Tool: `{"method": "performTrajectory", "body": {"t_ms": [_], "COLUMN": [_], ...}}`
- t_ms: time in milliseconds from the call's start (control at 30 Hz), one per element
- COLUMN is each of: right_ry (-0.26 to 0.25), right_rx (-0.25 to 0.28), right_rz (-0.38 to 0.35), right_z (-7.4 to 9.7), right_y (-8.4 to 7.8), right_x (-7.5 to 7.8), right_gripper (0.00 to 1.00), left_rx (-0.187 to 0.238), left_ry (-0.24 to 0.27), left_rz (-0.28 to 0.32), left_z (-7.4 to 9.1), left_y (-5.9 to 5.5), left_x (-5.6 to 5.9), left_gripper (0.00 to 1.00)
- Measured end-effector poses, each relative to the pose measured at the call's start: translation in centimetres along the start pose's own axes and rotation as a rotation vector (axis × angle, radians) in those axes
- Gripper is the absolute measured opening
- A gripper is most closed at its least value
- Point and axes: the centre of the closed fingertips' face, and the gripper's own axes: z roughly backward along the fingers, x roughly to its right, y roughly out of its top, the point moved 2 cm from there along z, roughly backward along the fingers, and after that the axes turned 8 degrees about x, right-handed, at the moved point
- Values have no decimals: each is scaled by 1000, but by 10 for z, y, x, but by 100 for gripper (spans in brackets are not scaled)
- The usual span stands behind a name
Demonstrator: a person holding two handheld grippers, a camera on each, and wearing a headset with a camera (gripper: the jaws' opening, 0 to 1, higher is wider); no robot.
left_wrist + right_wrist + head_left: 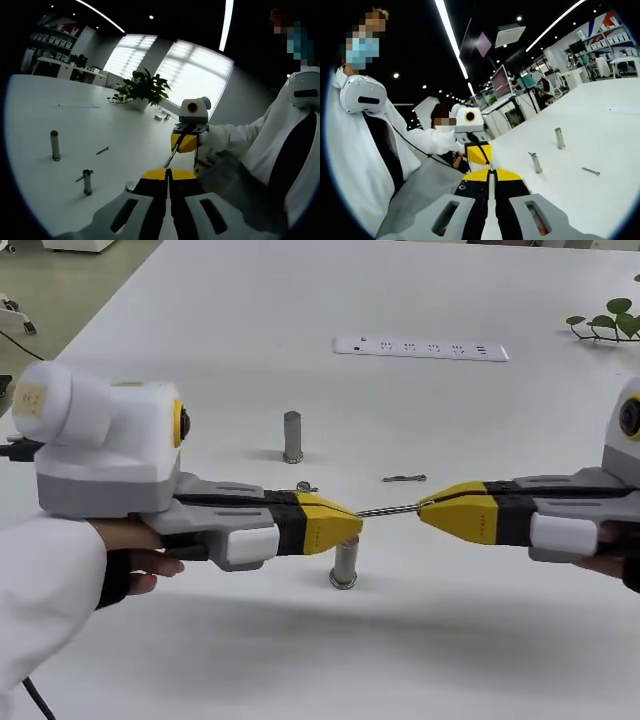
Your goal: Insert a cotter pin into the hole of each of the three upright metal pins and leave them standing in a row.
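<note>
One of the three metal pins is seen fitted, so about a third of the task is judged done. The white surface is spread across the head view, and a power strip is laid flat at its upper centre.

The left gripper is held in from the left edge and the right gripper from the right edge, tips facing at the centre of the frame. Both are seen with jaws closed. The held cotter pin is pinched at either end between them, clear of the surface.

The rear metal pin is stood upright just above centre and is bare. The near metal pin is stood just below the left gripper's tip and also looks bare. The fitted metal pin, at the lower left of the left gripper view, is crossed near its top by a cotter pin.

A loose cotter pin is seen lying flat just right of centre, apart from the metal pins. Two insertions are judged to be left: one for the held cotter pin, one for the loose one. Whether a tidy row is formed cannot be told.
</note>
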Motion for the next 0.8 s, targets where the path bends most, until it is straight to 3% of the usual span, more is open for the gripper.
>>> {"method": "performTrajectory", "body": {"t_ms": [267,500,633,800], "right_ry": [-39,-50,-53,-77], "right_rx": [14,41,56,84], "right_rz": [-8,-39,-38,-42], "right_z": [4,5,5,8], "right_y": [-6,-8,-4,-3], "right_x": [7,8,8,13], "right_gripper": [0,0,0,0], "left_rx": [11,-21,-11,-47], "left_ry": [60,59,59,110], "left_rz": [-23,-33,-54,-99], "left_z": [8,6,4,4], "left_y": [1,-8,-11,-20], "left_x": [-12,-10,-10,-21], "left_gripper": [0,0,0,17]}}
